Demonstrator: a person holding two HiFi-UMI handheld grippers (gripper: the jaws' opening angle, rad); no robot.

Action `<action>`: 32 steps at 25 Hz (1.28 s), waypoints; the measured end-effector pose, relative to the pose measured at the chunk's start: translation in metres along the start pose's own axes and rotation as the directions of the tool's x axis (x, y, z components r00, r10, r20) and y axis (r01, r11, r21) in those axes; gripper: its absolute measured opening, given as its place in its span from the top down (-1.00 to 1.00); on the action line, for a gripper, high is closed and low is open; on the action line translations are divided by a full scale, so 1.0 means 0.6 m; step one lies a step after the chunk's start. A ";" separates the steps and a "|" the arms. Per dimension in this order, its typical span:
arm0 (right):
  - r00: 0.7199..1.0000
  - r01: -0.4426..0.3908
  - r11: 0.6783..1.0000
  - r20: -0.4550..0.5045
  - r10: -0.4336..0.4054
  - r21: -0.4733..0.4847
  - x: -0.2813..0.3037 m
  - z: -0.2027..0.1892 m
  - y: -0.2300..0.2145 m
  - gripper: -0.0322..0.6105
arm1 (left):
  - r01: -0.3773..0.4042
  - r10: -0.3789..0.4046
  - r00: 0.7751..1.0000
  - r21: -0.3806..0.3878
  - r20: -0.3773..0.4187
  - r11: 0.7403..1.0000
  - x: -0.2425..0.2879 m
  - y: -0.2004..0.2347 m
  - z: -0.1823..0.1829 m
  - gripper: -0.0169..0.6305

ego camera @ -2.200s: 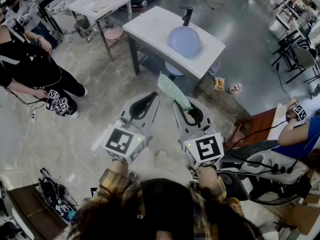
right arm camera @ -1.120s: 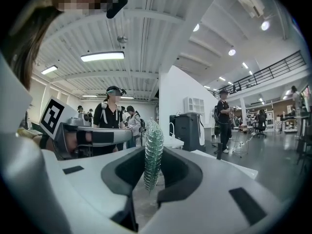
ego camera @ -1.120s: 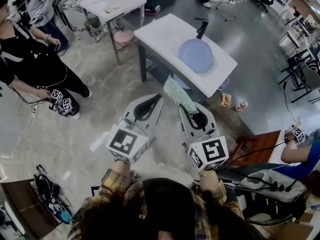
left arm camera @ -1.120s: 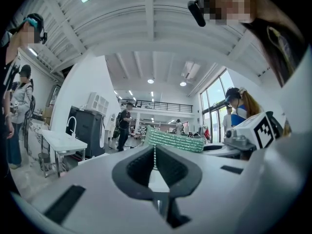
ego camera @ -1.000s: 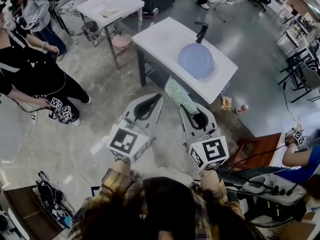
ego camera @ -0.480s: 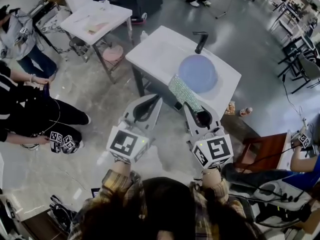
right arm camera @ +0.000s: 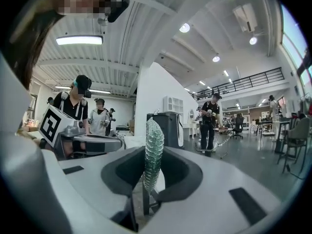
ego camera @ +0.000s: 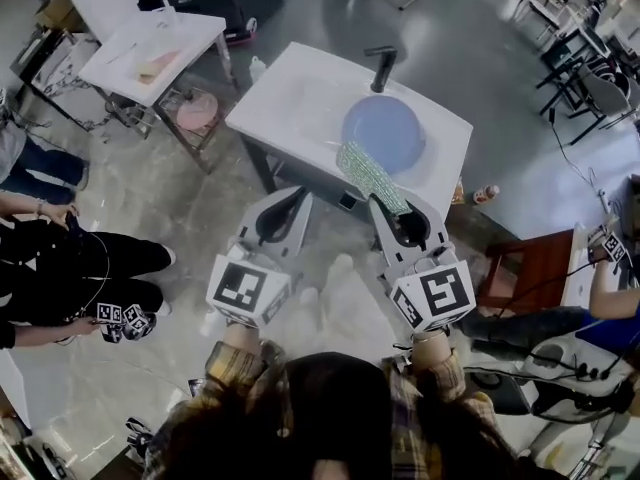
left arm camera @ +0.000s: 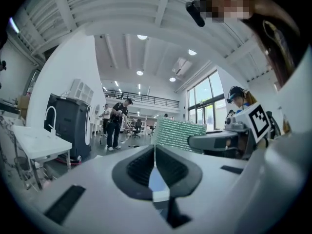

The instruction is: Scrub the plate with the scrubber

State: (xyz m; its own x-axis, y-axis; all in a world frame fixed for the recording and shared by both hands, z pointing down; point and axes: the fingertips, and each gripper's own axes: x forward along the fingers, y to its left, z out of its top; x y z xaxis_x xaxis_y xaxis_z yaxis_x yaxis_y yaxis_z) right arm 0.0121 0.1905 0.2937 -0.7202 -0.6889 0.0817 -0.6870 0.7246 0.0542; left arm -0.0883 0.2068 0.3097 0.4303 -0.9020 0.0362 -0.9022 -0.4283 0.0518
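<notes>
The left gripper (ego camera: pixel 296 194) is seen clenched and empty, its jaws pressed together along a single seam in its own view (left arm camera: pixel 155 155). It is held short of the sink counter's (ego camera: pixel 290 103) near edge, by the left half. The right gripper (ego camera: pixel 400 208) is held beside it, apart from it, before the counter's right half. It is clamped on the scrubber (ego camera: pixel 372 175), a flat, glittering green pad pinched edge-on between the jaws (right arm camera: pixel 153 147). The scrubber is carried slanting out over the counter's near edge. In the head view its far tip is lined up with the plate's near rim; whether contact is made cannot be told. The plate (ego camera: pixel 385 128), round and pale blue, is found lying in the basin on the counter's right half. The black faucet (ego camera: pixel 380 65) is set at the counter's far edge, just behind the plate. A smaller white table (ego camera: pixel 150 43) is stood beyond the counter's left end. A bottle (ego camera: pixel 485 194) is left on the floor off the counter's right end.
</notes>
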 end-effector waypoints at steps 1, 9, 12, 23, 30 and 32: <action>1.000 0.004 1.000 -0.001 -0.004 -0.001 0.004 -0.003 -0.008 0.61 | 0.008 -0.008 1.000 0.000 -0.002 1.000 0.012 0.001 -0.003 0.88; 1.000 0.015 1.000 -0.005 -0.015 0.020 0.069 -0.013 -0.081 0.61 | 0.029 -0.028 0.999 0.022 -0.015 0.999 0.096 0.038 -0.005 0.88; 1.000 0.027 0.999 -0.004 -0.027 0.027 0.104 -0.011 -0.111 0.61 | 0.016 -0.015 1.000 0.022 -0.015 1.000 0.133 0.074 0.004 0.88; 0.997 0.069 0.995 -0.034 -0.067 0.077 0.206 0.000 -0.266 0.61 | 0.069 -0.069 0.998 0.019 -0.010 0.997 0.328 0.134 0.046 0.88; 0.996 0.079 0.994 -0.039 -0.077 0.075 0.235 0.003 -0.337 0.61 | 0.104 -0.104 0.994 0.033 -0.019 0.994 0.417 0.135 0.051 0.88; 0.996 0.078 0.994 -0.042 -0.075 0.076 0.241 0.004 -0.351 0.61 | 0.115 -0.114 0.993 0.038 -0.018 0.993 0.436 0.134 0.053 0.88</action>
State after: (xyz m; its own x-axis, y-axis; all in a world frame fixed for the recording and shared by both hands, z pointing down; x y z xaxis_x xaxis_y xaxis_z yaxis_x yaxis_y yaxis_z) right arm 0.0525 -0.0620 0.2915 -0.6619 -0.7401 0.1193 -0.7465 0.6652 -0.0150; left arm -0.0494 -0.0656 0.2915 0.5312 -0.8458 0.0482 -0.8472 -0.5311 0.0177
